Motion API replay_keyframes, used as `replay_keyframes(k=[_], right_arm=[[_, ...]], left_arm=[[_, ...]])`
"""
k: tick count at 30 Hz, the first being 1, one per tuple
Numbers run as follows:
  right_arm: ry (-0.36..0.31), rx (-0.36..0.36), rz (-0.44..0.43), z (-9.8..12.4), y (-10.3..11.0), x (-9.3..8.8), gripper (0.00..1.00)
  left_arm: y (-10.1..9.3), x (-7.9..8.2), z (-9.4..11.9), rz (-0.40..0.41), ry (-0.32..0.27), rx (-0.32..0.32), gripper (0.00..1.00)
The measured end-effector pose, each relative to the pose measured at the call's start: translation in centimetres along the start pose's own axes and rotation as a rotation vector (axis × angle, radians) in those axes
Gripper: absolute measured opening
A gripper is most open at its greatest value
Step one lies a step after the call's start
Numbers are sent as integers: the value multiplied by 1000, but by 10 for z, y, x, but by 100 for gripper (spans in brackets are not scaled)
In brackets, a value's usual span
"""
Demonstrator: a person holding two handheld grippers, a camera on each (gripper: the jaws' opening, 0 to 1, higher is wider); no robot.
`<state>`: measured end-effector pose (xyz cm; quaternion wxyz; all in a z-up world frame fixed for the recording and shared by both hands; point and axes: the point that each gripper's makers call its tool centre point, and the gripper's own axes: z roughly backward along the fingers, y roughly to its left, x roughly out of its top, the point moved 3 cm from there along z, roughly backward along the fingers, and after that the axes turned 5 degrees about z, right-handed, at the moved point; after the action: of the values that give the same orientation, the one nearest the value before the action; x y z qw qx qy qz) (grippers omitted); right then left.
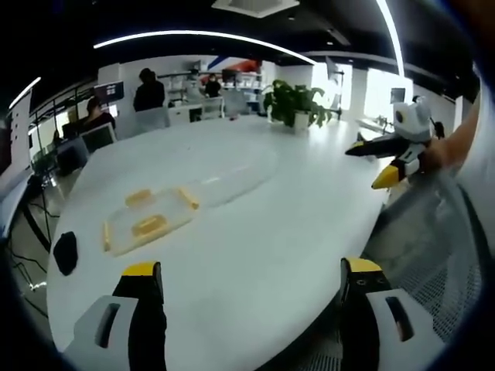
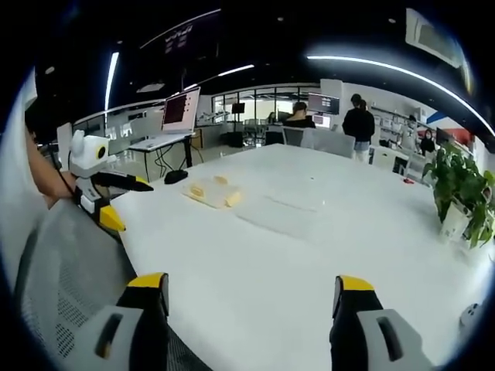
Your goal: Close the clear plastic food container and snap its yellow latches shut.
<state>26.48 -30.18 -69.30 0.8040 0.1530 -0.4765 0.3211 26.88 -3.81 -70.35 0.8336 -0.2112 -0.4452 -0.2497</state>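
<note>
The clear plastic food container piece with yellow latches (image 1: 147, 222) lies flat on the white table (image 1: 255, 255), left of centre in the left gripper view. A second clear piece (image 1: 232, 176) lies just beyond it, touching or nearly so. My left gripper (image 1: 251, 270) is open over the near table edge, short of both, holding nothing. The right gripper (image 1: 373, 164) enters from the right, off the table's side, jaws apart. In the right gripper view the latched piece (image 2: 210, 192) and the clear piece (image 2: 282, 210) lie ahead; my right gripper (image 2: 253, 284) is open and the left gripper (image 2: 128, 202) shows at left.
A potted plant (image 1: 298, 104) (image 2: 464, 193) stands at the far end of the table. A black mouse-like object (image 1: 66, 251) lies at the table's left edge. A mesh chair (image 1: 433, 232) (image 2: 62, 263) sits beside the table. A laptop (image 2: 182, 112) and people at desks are behind.
</note>
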Motion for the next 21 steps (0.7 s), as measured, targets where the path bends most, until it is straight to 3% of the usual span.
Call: replay_keyframes(k=[3, 9, 21], right_arm=[[44, 37, 26, -2, 7, -4, 79], [39, 63, 55, -6, 9, 2, 82], [59, 122, 153, -29, 11, 21, 79]], left_arm=[[2, -1, 1, 0, 12, 10, 93], [8, 5, 5, 14, -3, 19, 94], [32, 7, 10, 0, 16, 49, 89]])
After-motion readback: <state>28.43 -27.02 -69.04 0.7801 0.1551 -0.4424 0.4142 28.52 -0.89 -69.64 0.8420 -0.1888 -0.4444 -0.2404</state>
